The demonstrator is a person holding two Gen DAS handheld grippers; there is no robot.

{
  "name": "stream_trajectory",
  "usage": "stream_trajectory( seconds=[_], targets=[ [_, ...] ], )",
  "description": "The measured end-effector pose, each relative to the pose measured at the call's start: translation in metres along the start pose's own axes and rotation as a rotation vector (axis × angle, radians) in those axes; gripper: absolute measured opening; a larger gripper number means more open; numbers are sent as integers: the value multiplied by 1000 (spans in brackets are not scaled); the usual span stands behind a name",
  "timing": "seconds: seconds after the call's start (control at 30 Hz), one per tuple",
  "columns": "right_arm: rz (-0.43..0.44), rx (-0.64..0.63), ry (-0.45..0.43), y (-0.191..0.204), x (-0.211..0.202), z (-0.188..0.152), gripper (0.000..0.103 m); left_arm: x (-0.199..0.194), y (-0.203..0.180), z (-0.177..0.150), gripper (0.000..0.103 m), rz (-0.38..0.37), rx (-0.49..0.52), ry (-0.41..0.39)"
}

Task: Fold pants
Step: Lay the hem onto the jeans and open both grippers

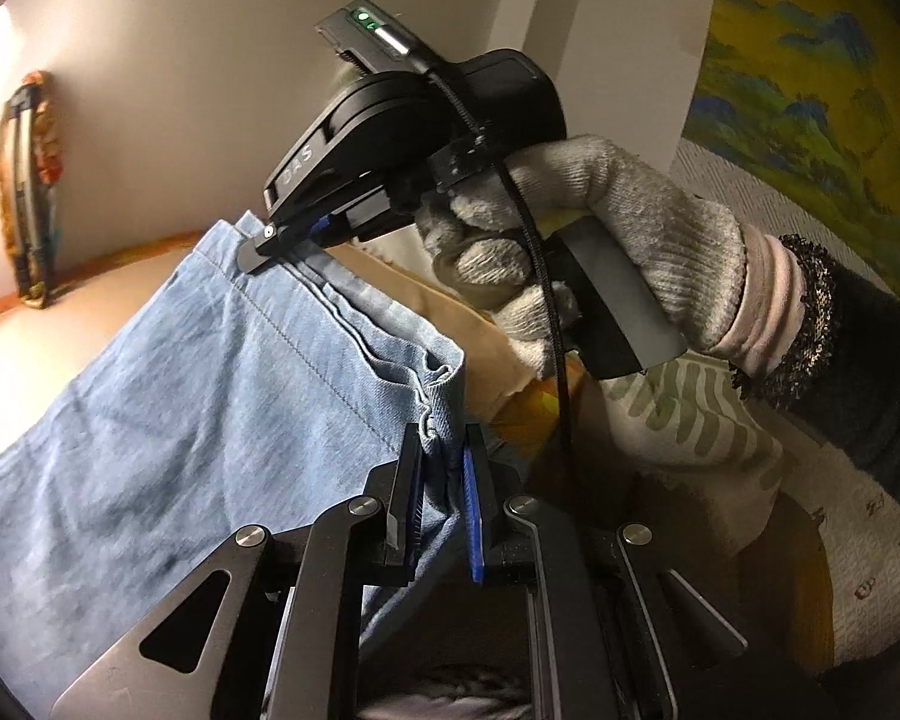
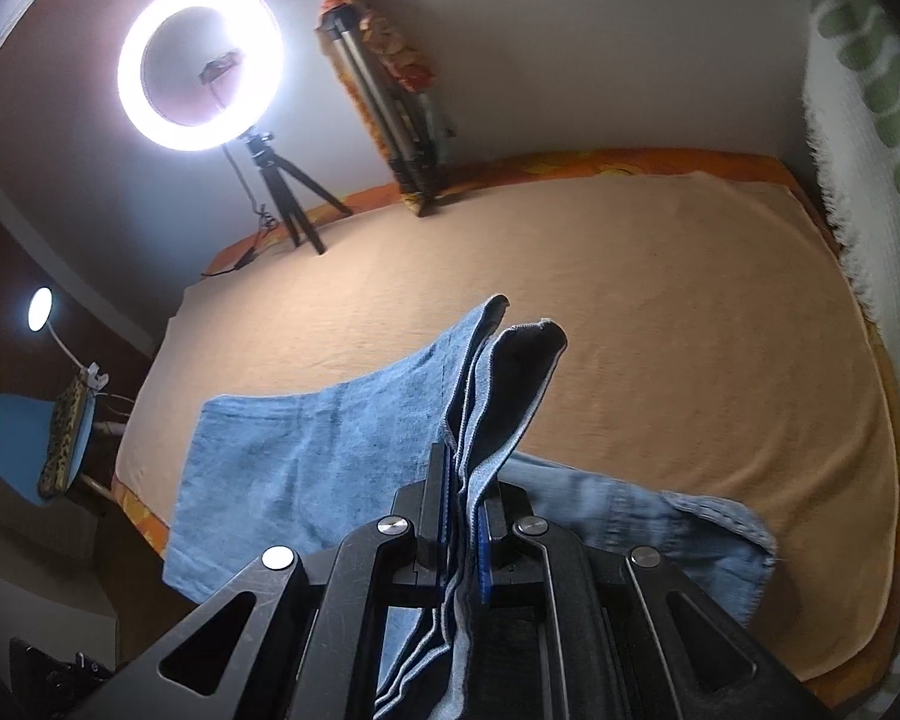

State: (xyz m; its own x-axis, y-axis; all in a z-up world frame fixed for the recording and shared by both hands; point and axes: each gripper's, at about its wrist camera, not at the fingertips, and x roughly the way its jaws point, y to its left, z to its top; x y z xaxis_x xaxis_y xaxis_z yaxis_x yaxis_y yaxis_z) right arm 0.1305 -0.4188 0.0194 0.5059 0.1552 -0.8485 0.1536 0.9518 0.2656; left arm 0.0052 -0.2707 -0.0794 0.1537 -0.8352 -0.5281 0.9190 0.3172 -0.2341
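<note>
Light blue denim pants (image 1: 210,390) are lifted and stretched between both grippers. In the left wrist view my left gripper (image 1: 444,456) is shut on a bunched edge of the denim, with cloth pinched between its blue pads. Further up the same edge, my right gripper (image 1: 264,246) clamps a corner, held by a hand in a grey knit glove (image 1: 630,228). The right wrist view shows the right gripper (image 2: 465,480) shut on several folded layers of the pants (image 2: 306,456). The rest of the pants hangs down onto the beige bed cover (image 2: 690,312).
A lit ring light (image 2: 201,63) on a small tripod (image 2: 288,198) stands at the bed's far edge, with a folded tripod (image 2: 390,102) leaning on the wall. A white and green blanket (image 2: 870,120) borders the right side. A blue chair (image 2: 12,438) stands left of the bed.
</note>
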Motion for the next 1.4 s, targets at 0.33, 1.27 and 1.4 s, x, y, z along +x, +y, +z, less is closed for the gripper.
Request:
stream_trajectory(
  seconds=[0.33,1.27,1.4],
  targets=[
    [-14,105,12,-67,-4,-25,5,40,-18,4,10,-59,68,102],
    [-79,173,43,-113,25,-68,4,12,-24,33,12,-34,65,171],
    [-95,165,55,-111,28,-68,6,-16,-12,29,13,11,30,141]
  ],
)
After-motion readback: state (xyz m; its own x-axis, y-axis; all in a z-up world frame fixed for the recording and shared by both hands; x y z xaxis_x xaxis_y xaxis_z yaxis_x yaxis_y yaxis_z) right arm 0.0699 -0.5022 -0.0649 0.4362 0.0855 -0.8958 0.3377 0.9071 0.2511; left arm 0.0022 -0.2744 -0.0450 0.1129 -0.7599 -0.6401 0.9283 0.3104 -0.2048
